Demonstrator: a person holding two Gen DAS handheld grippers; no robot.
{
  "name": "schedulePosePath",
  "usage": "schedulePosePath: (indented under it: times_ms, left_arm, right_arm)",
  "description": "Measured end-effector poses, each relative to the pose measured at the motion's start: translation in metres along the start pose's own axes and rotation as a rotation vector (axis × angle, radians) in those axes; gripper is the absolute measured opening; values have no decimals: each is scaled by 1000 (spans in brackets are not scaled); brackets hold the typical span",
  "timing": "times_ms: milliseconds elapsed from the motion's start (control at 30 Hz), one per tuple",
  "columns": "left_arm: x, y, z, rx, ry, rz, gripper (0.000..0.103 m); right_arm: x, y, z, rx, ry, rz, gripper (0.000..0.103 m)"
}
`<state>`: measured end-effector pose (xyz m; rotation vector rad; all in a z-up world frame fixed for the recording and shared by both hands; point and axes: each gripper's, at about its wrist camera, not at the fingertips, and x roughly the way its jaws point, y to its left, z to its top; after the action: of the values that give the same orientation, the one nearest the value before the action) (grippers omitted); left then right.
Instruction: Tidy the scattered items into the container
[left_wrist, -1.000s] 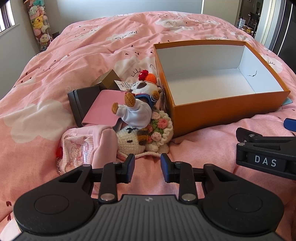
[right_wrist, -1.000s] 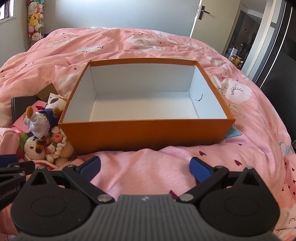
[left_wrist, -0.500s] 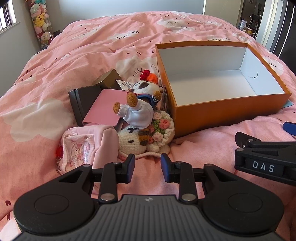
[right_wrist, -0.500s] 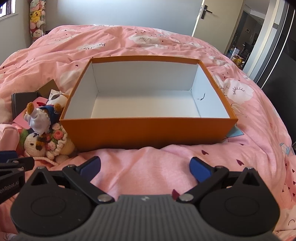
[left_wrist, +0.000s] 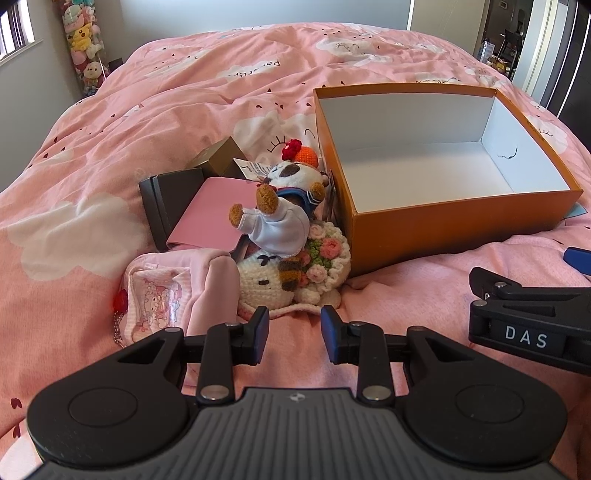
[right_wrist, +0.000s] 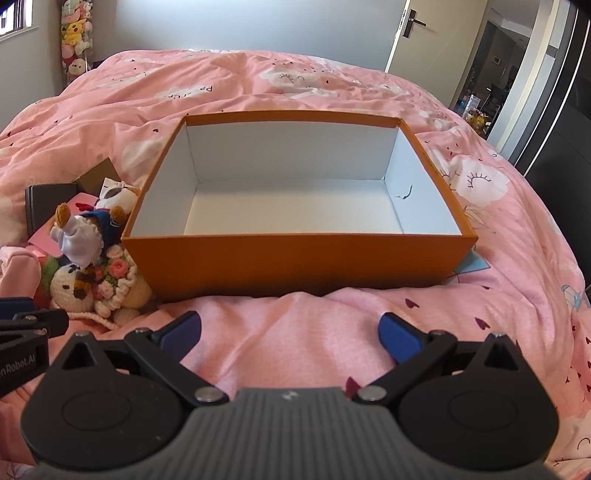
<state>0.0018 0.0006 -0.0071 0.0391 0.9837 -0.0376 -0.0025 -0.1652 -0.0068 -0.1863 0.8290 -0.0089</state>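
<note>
orange box (right_wrist: 299, 258) is seen sitting empty on the pink duvet (right_wrist: 295, 350), white inside, nothing packed yet. the scattered items are heaped against its left wall – plush doll in white top (left_wrist: 282, 225) on top, crochet cat with flowers (left_wrist: 291, 277) under it, pink pouch (left_wrist: 177, 291) nearest, pink card (left_wrist: 210, 218) and dark case (left_wrist: 166, 199) behind, gold box (left_wrist: 221, 158) at the back. left gripper (left_wrist: 294, 334) is held just short of the heap, jaws partly apart, nothing between them. right gripper (right_wrist: 290, 332) is held before the box's front wall, jaws wide apart, empty.

risks, judged: the heap is tangled, so one grab could drag a neighbour along or topple the doll; the soft plush could slip from a shallow pinch; the light box could be shoved on the duvet if the wall is bumped – the two grippers are close and could clash.
</note>
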Motion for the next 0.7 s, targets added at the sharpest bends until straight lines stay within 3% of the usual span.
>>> schedulePosePath:
  times_ms: [167, 267, 400, 467, 533, 633, 700]
  left_arm:
    - [-6, 8, 4, -31, -29, 8, 37]
    - [-8, 14, 6, -43, -41, 8, 37]
    - [-12, 24, 14, -56, -55, 6, 40]
    - [-13, 33, 18, -72, -53, -18, 43]
    - [-12, 41, 22, -90, -38, -44, 44]
    - [-12, 49, 26, -102, -34, -54, 44]
    - [-11, 52, 29, -107, -33, -43, 42]
  right_arm:
    - [-3, -1, 2, 3, -24, 43, 103]
    - [-9, -3, 4, 4, -70, 112, 103]
    - [-16, -10, 9, 19, -166, 372, 103]
    - [-14, -6, 17, 27, -158, 476, 103]
    - [-13, 5, 23, 5, -146, 454, 103]
    - [-13, 28, 29, -89, -161, 334, 103]
    - [-8, 36, 31, -125, -157, 350, 100]
